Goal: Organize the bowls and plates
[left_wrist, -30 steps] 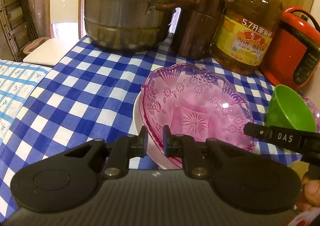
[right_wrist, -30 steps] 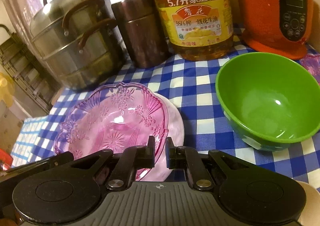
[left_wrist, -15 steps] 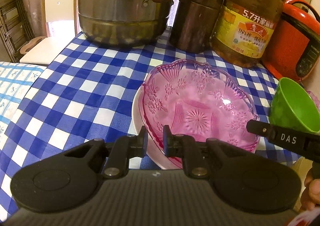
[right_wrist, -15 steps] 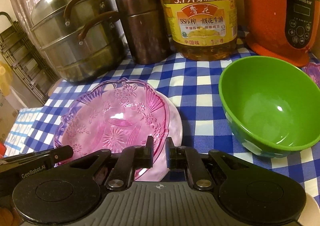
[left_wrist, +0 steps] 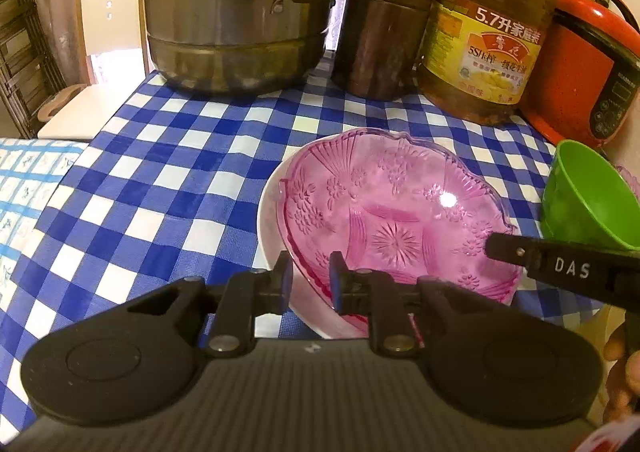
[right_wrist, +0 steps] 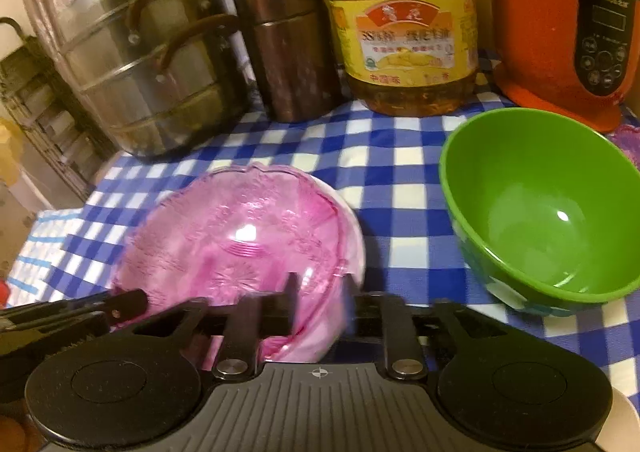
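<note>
A pink patterned glass bowl (left_wrist: pixel 396 220) sits on a white plate (left_wrist: pixel 268 220) on the blue checked tablecloth; the bowl also shows in the right wrist view (right_wrist: pixel 240 236), on the plate (right_wrist: pixel 356 236). My left gripper (left_wrist: pixel 310 276) has its jaws slightly parted around the bowl's near-left rim. My right gripper (right_wrist: pixel 320 296) is open, its blurred jaws straddling the near-right rim of bowl and plate. A green bowl (right_wrist: pixel 540 208) stands to the right, also in the left wrist view (left_wrist: pixel 588 200).
At the back stand a steel steamer pot (left_wrist: pixel 232 8), a brown canister (left_wrist: pixel 380 28), a large oil bottle (left_wrist: pixel 488 36) and an orange rice cooker (left_wrist: pixel 584 68). The table's left edge drops to a patterned surface (left_wrist: pixel 24 188). A chair (left_wrist: pixel 100 52) stands behind.
The right gripper's jaws have opened from nearly shut on the rim. Both grippers and the bowl with its plate have come down nearer the table. The left jaws have parted slightly.
</note>
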Tool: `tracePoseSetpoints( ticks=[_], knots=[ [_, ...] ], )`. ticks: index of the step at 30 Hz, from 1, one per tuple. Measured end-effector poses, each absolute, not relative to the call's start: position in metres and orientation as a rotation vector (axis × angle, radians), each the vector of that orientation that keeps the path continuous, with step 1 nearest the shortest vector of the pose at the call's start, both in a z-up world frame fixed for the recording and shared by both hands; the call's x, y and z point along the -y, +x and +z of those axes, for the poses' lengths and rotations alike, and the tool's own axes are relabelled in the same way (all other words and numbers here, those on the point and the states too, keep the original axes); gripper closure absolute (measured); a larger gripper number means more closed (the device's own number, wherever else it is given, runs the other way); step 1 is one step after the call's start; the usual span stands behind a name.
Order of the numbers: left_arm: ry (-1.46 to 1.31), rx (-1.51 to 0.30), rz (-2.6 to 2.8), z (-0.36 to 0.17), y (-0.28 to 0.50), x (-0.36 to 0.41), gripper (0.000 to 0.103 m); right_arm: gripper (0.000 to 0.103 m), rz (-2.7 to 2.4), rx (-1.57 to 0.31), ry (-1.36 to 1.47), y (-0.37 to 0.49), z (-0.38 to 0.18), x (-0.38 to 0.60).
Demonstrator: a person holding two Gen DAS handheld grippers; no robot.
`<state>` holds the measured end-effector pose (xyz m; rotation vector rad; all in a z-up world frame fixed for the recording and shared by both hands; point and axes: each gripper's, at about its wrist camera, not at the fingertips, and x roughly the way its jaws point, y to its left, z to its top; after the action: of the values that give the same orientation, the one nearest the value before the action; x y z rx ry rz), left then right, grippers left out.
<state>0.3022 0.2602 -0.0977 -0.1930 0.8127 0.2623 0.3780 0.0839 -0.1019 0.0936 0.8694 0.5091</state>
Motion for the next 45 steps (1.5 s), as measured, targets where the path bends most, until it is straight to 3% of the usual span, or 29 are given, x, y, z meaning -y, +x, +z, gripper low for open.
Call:
tracePoseSetpoints(
  ticks=[1, 2, 5, 16, 22, 45],
  knots=[
    [-0.187, -0.810, 0.263, -0.097, 0.302, -0.260, 0.085, 0.053, 0.515, -0.860, 0.100, 0.377, -0.101, -0.084],
    [-0.185, -0.808, 0.263, -0.097, 0.302, -0.260, 0.084, 0.051, 0.521, -0.852, 0.108, 0.376, -0.100, -0.083],
    [-0.188, -0.787, 0.273, -0.090, 0.299, -0.261, 0.078, 0.050, 0.527, -0.834, 0.121, 0.375, -0.096, -0.082],
    [-0.256, -0.679, 0.281, -0.050, 0.267, -0.250, 0.075, 0.050, 0.535, -0.763, 0.163, 0.354, -0.067, -0.065],
    [-0.289, -0.656, 0.267, -0.030, 0.240, -0.223, 0.067, 0.050, 0.522, -0.718, 0.171, 0.318, -0.040, -0.039],
    [-0.312, -0.631, 0.085, 0.031, 0.139, -0.078, 0.062, 0.050, 0.256, -0.743, 0.173, 0.175, 0.025, 0.128]
  ],
)
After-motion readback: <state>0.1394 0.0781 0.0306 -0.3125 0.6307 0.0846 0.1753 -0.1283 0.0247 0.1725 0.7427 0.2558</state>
